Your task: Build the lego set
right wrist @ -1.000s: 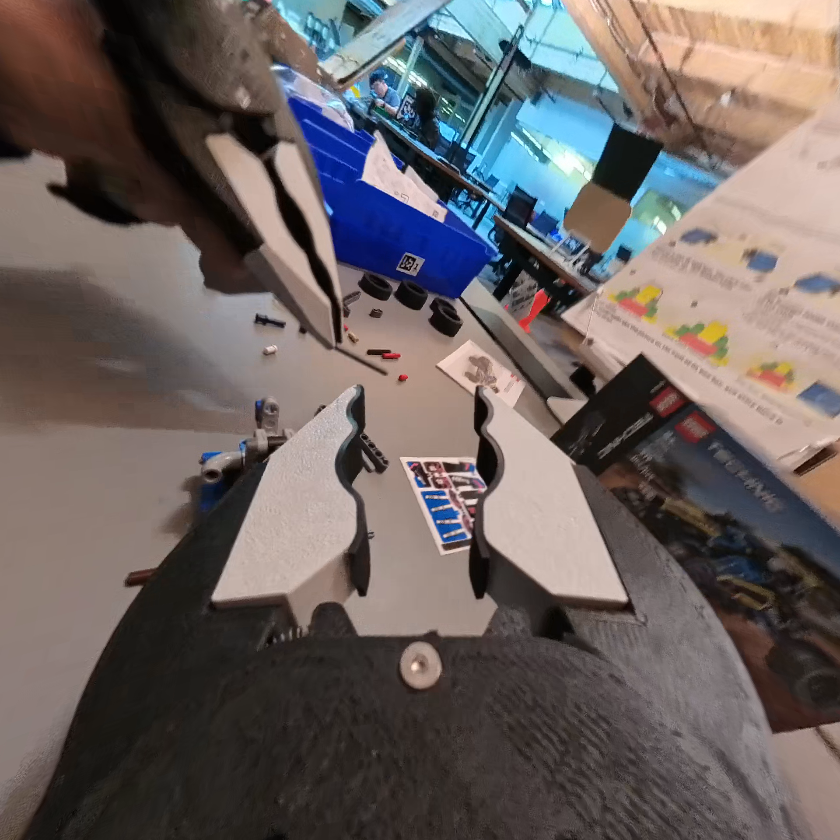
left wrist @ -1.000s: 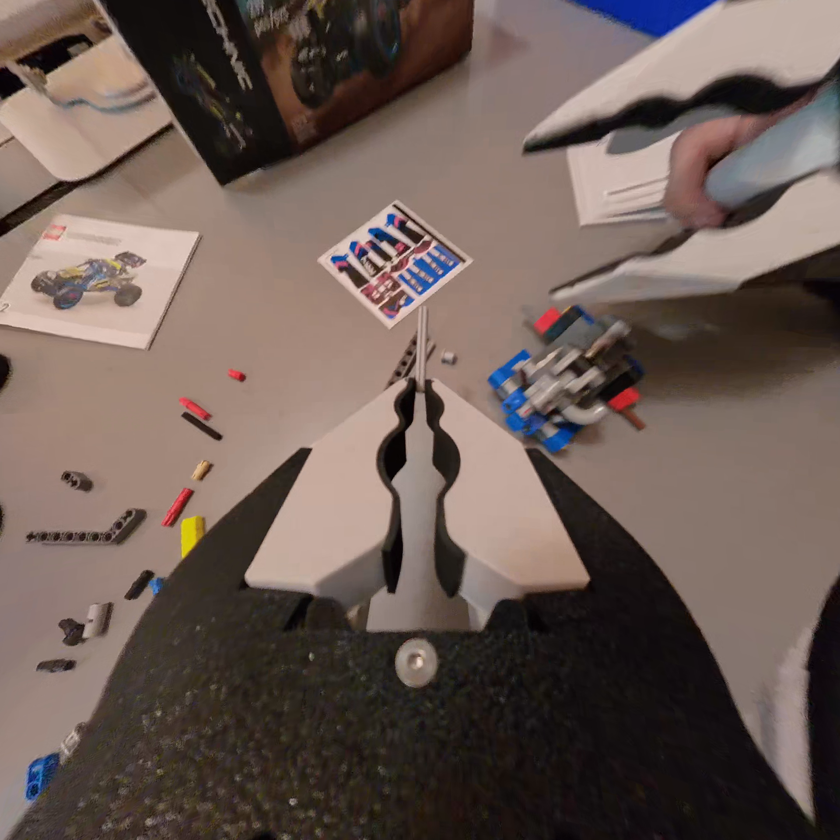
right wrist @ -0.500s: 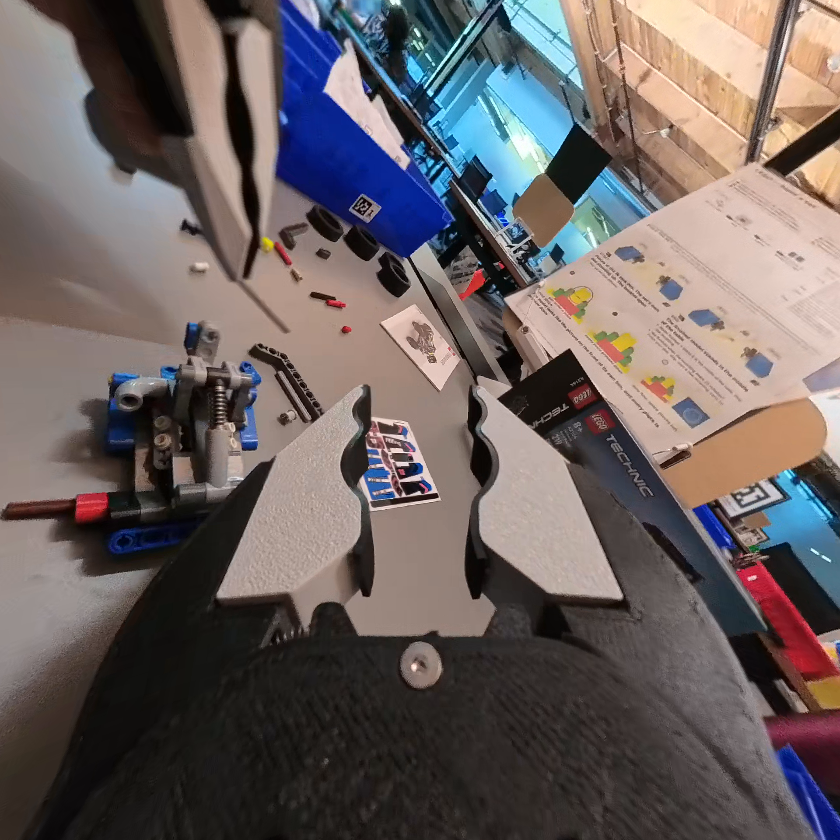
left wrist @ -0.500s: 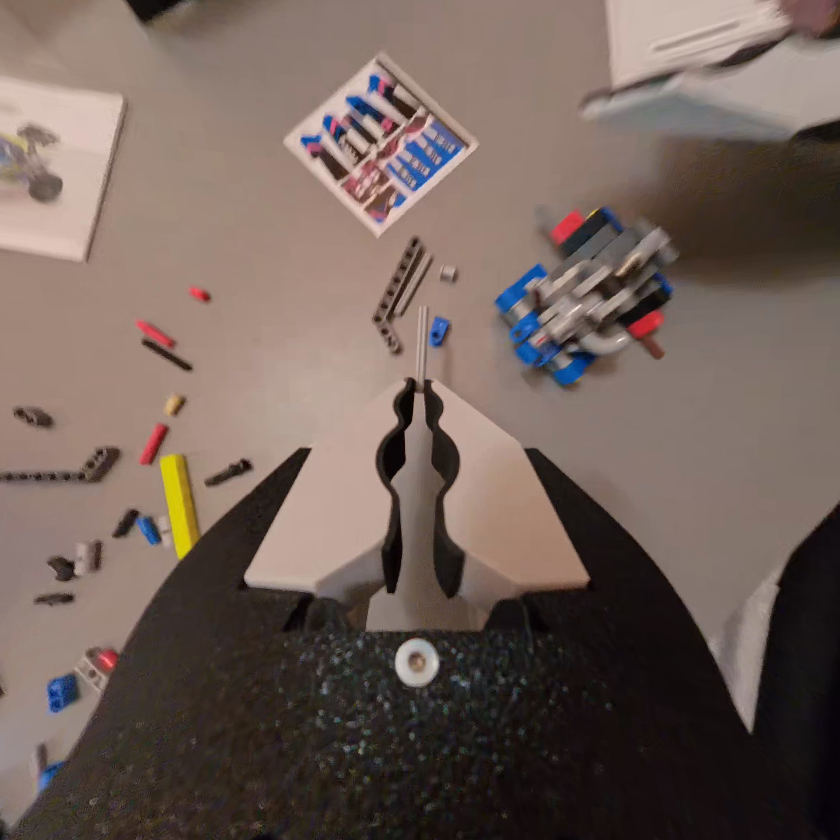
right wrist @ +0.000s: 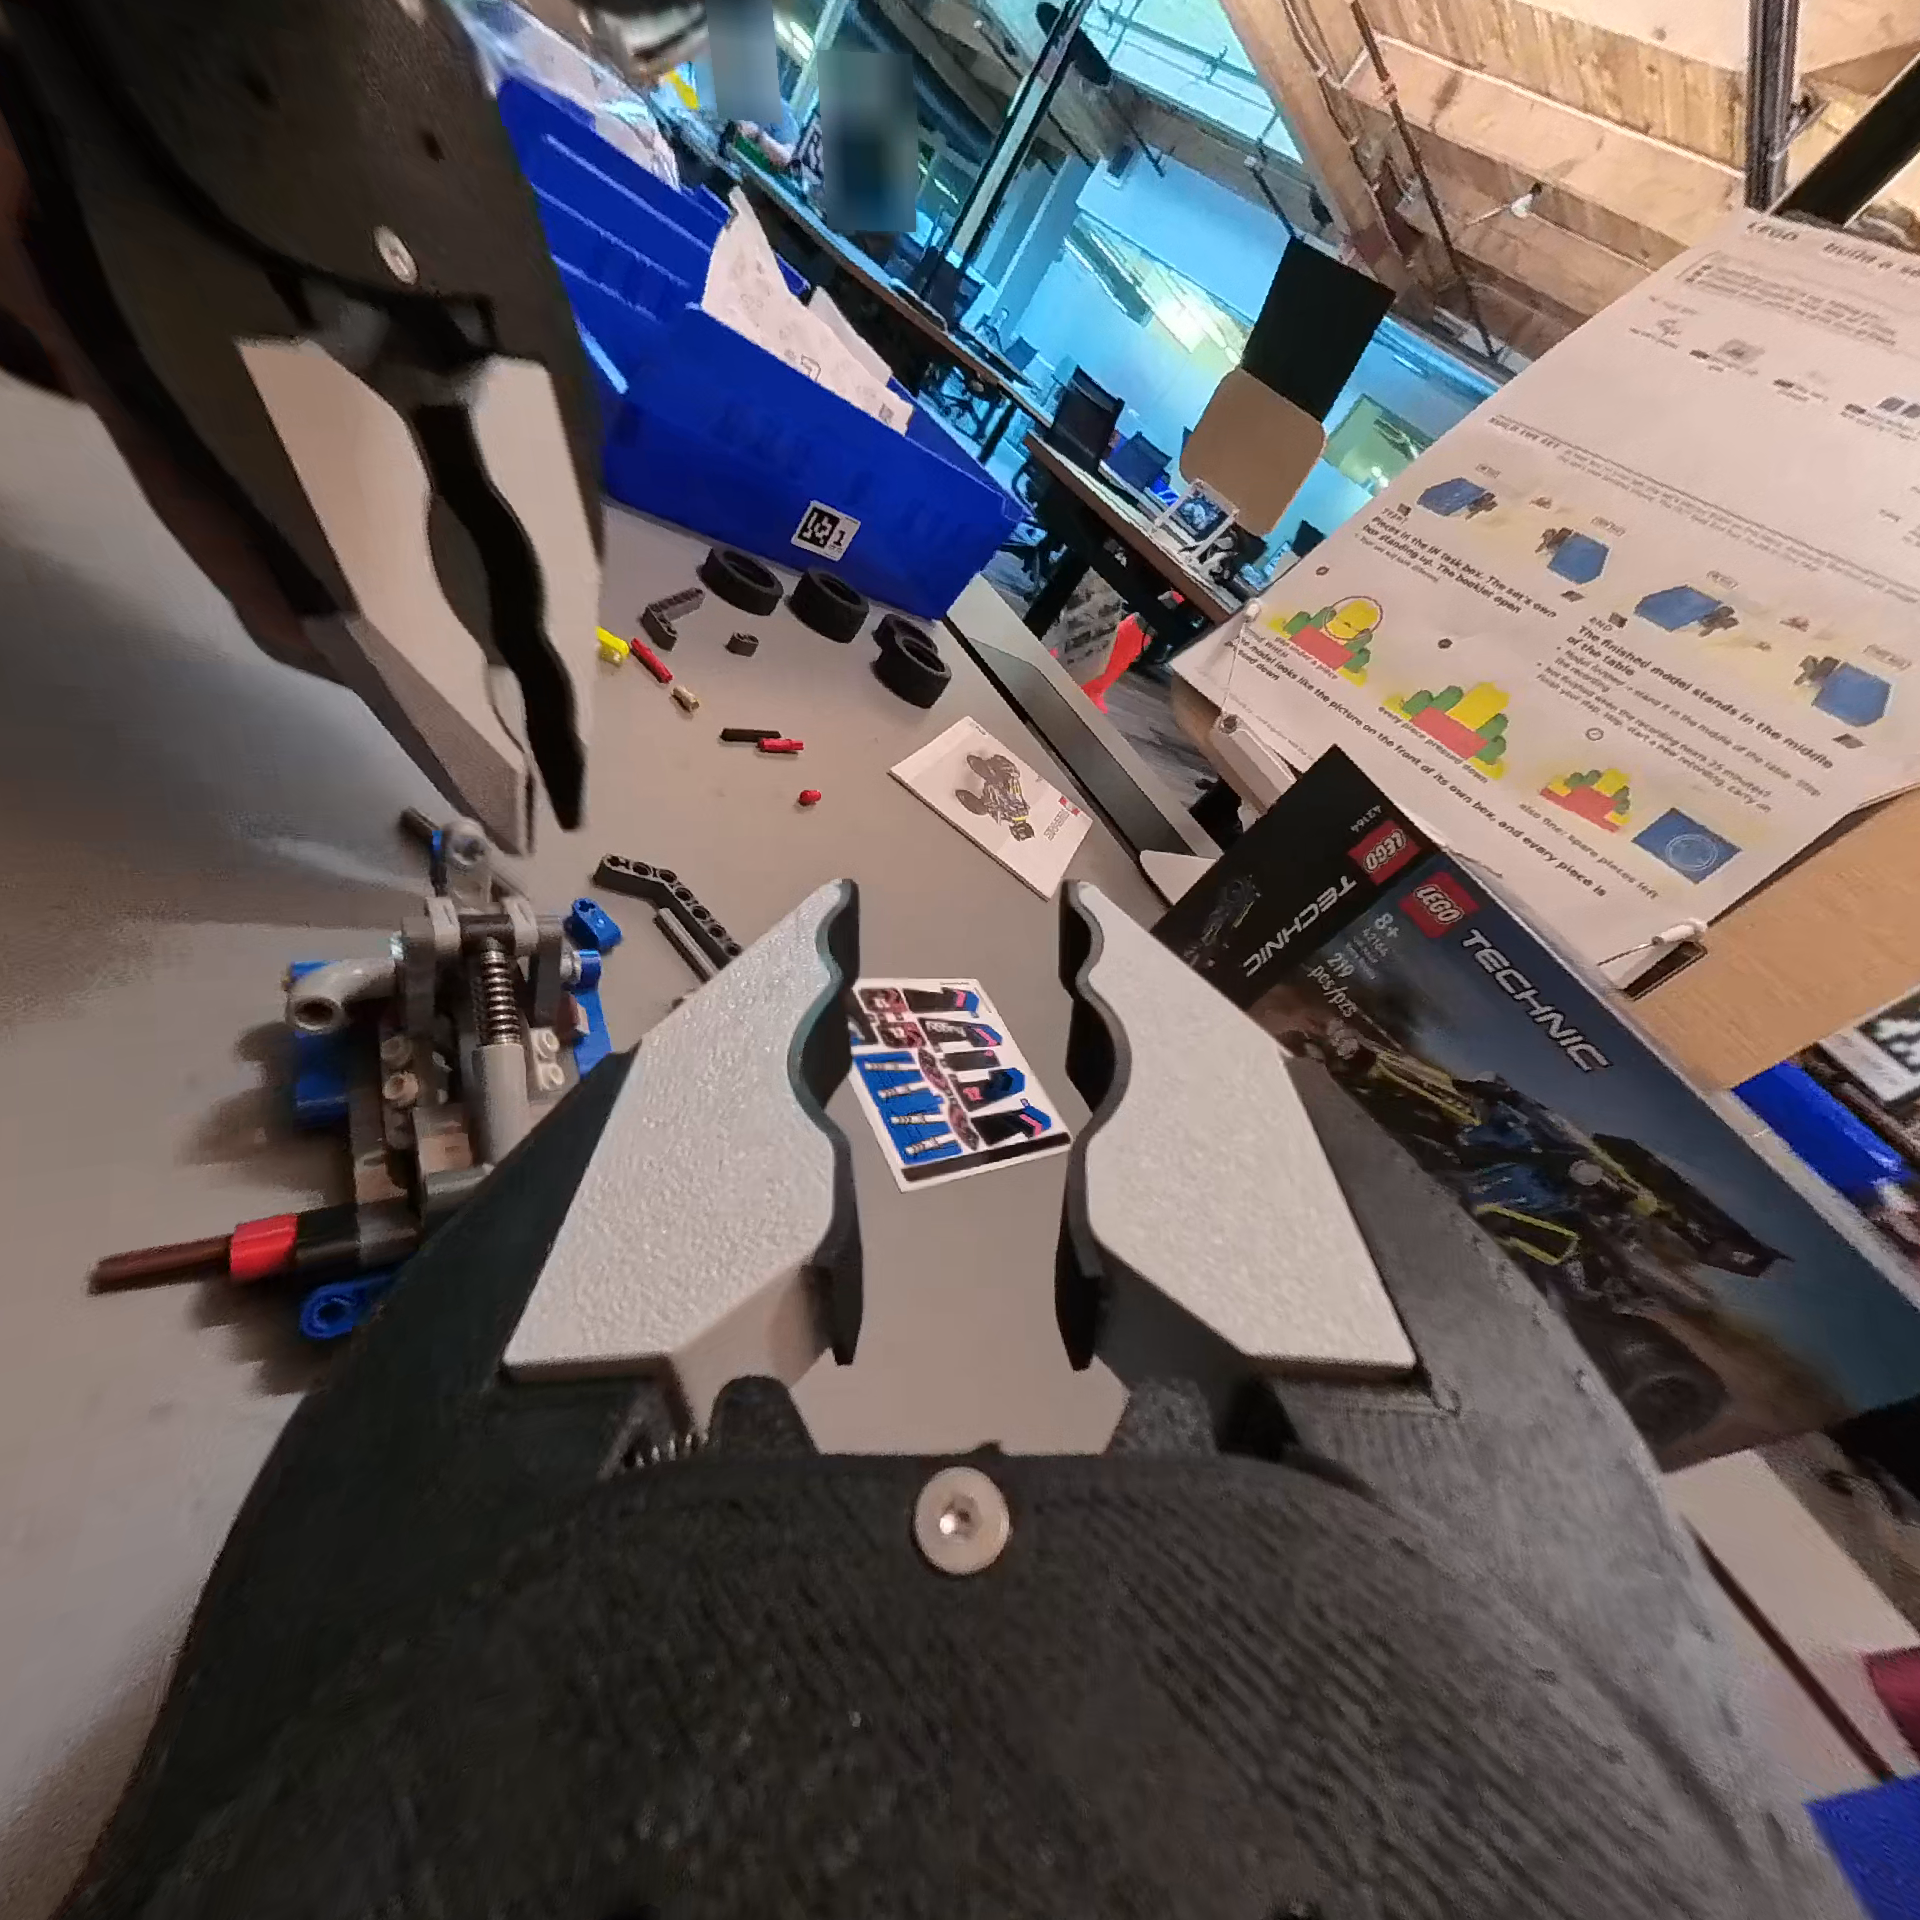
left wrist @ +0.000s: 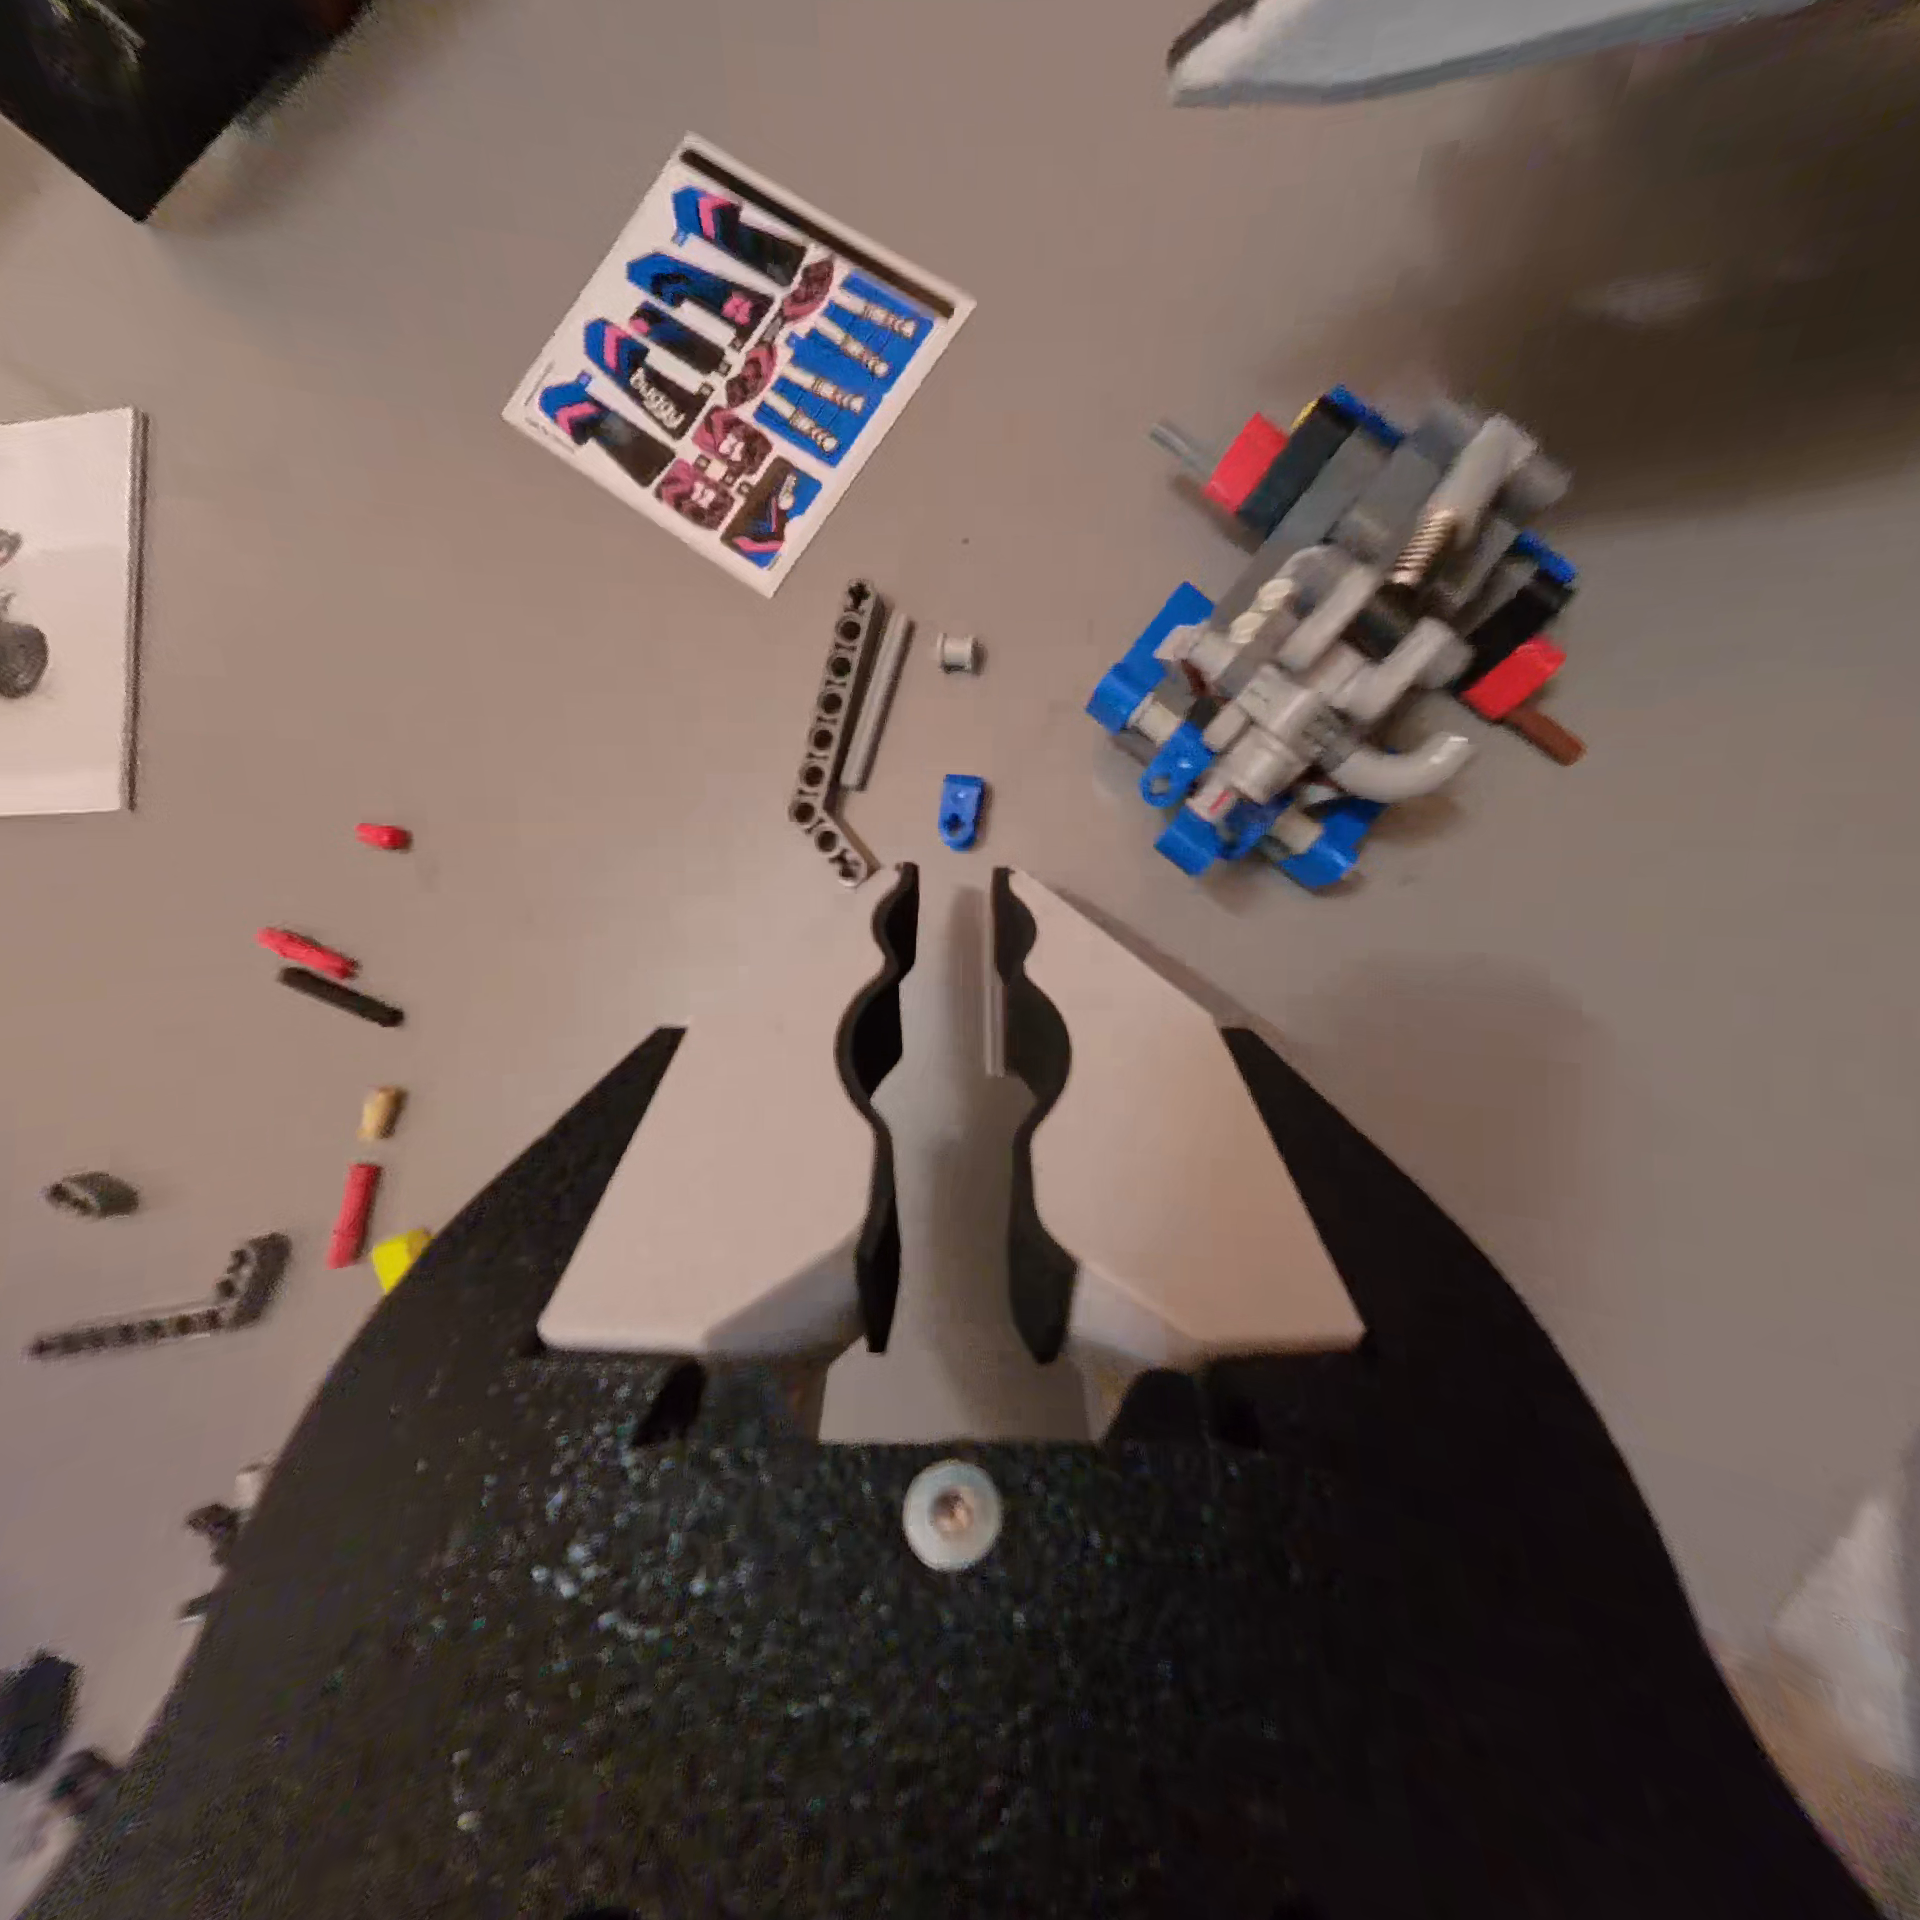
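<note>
Grey axle (left wrist: 994, 1003) is dropping free: left gripper (left wrist: 951, 883) jaws now parting narrowly, releasing it near chassis (left wrist: 1340, 644). Right gripper (right wrist: 956, 904) is hanging wide, empty.

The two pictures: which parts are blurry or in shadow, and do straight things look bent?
Left wrist view: the half-built model is smeared at its far end, under a broad shadow; the sticker sheet is sharp. Right wrist view: the left gripper is motion-blurred, and the set box bows from the wide lens.
</note>
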`<state>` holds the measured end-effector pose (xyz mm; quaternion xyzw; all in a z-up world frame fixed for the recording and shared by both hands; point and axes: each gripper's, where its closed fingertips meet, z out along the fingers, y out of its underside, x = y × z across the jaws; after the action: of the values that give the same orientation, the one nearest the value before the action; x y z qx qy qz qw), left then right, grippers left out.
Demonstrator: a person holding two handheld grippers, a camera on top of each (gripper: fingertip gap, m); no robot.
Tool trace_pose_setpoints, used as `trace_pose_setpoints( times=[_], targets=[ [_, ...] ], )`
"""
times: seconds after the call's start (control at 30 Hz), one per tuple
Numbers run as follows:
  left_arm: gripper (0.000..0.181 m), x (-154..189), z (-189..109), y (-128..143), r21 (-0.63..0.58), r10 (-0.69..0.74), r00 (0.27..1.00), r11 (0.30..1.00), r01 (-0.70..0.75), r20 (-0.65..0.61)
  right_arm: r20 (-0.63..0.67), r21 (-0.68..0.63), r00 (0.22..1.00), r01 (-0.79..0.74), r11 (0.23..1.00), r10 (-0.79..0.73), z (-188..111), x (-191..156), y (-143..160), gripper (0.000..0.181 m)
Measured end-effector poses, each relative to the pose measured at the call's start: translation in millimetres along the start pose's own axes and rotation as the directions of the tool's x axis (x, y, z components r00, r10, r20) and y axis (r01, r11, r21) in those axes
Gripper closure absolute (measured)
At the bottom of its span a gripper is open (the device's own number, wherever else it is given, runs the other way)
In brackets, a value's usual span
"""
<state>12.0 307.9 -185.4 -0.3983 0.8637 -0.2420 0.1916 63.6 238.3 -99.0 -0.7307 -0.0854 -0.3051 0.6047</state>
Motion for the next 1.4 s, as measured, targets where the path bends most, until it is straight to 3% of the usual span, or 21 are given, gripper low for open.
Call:
trace_pose_setpoints(
  times=[0.07, 0.13, 0.27, 0.4, 0.53, 0.63, 0.73, 0.9, 0.97, 1.07, 1.1, 1.13, 1.17, 1.27, 1.4],
  targets=[
    [0.174, -1.9, 3.9, 12.3, -0.113, 0.006, 1.000, 0.994, -0.007, -0.011, 0.018, 0.015, 1.000, -0.023, 1.000, 0.023, -0.4, -1.7, -1.7, 0.145],
    [0.174, 0.3, -1.5, 21.4, -0.150, -0.019, 1.000, 0.989, 0.016, -0.018, 0.021, 0.018, 1.000, -0.021, 1.000, 0.020, -1.1, -2.0, -2.2, 0.145],
    [0.173, 13.7, -8.3, 38.1, -0.169, -0.096, 0.993, 0.982, 0.085, -0.061, 0.066, 0.063, 0.997, -0.049, 0.997, 0.045, -3.5, -7.2, -9.5, 0.145],
    [0.180, 14.6, -4.5, 35.2, -0.138, -0.092, 0.994, 0.987, 0.083, -0.054, 0.252, 0.073, 0.967, -0.056, 0.996, 0.036, -3.7, -39.0, -16.5, 0.145],
    [0.180, 6.5, -9.9, 15.3, -0.025, 0.000, 0.999, 1.000, -0.001, -0.034, 0.332, 0.039, 0.943, -0.045, 0.998, 0.029, -8.7, -42.0, -20.1, 0.158],
    [0.180, 3.1, -27.3, -9.0, 0.074, 0.036, 0.998, 0.997, -0.032, -0.055, 0.518, 0.000, 0.854, -0.057, 0.998, 0.049, -8.5, -54.0, -28.9, 0.157],
    [0.180, 1.9, -42.5, -24.3, 0.097, 0.103, 0.994, 0.990, -0.098, -0.047, 0.565, -0.046, 0.825, 0.051, 0.998, -0.016, 14.5, -50.0, -27.4, 0.148],
    [0.180, 9.2, -56.8, -36.1, 0.112, 0.176, 0.983, 0.979, -0.170, -0.049, 0.694, -0.021, 0.718, 0.088, 0.996, -0.049, 28.7, -73.3, -27.5, 0.164],
    [0.180, 9.1, -58.3, -36.3, 0.118, 0.183, 0.982, 0.977, -0.176, -0.044, 0.686, -0.004, 0.723, 0.113, 0.994, -0.080, 31.9, -76.1, -28.8, 0.177],
    [0.180, 6.4, -63.1, -39.7, 0.175, 0.145, 0.988, 0.975, -0.135, -0.048, 0.641, -0.016, 0.761, 0.144, 0.989, -0.101, 33.3, -68.9, -28.2, 0.177],
    [0.180, 0.8, -63.8, -34.8, 0.165, 0.128, 0.991, 0.979, -0.122, -0.028, 0.593, -0.026, 0.799, 0.142, 0.990, -0.099, 32.1, -58.7, -28.9, 0.167],
    [0.180, -6.4, -64.0, -26.3, 0.141, 0.115, 0.993, 0.983, -0.114, 0.003, 0.551, -0.057, 0.832, 0.116, 0.992, -0.066, 26.6, -48.5, -28.5, 0.145],
    [0.180, -11.9, -64.0, -15.9, 0.114, 0.100, 0.995, 0.988, -0.103, 0.025, 0.542, -0.097, 0.840, 0.067, 0.993, -0.004, 15.2, -43.8, -27.5, 0.138],
    [0.180, -10.9, -60.7, 12.6, 0.103, 0.052, 0.999, 0.993, -0.052, -0.002, 0.637, -0.194, 0.752, -0.056, 0.979, 0.169, -25.1, -67.8, -20.3, 0.152],
    [0.180, -5.4, -49.1, 34.5, 0.124, -0.032, 0.998, 0.992, 0.039, -0.056, 0.621, -0.373, 0.740, -0.009, 0.928, 0.257, -32.1, -84.1, 21.6, 0.156]
  ],
)
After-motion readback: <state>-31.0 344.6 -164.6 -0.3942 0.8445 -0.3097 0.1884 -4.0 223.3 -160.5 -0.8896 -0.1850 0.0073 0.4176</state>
